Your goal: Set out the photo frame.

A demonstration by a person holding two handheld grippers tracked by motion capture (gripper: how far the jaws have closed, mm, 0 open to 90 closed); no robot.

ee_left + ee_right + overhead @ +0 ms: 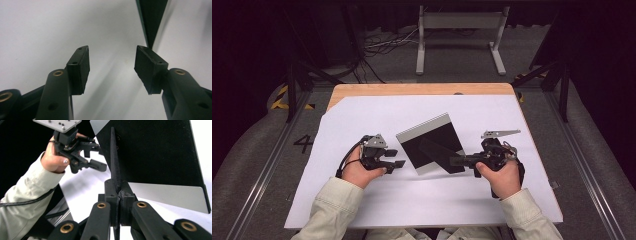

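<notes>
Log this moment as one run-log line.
right gripper: shut on black flap | left gripper: open, holding nothing | black-and-silver folder: on white sheet

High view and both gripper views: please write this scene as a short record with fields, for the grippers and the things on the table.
surface: white sheet on a wooden table
main thing: black and grey board, lying on the sheet
held thing: thin black flap, raised on edge
right gripper: shut on the flap
left gripper: open, nothing between its jaws, beside the board's left edge
</notes>
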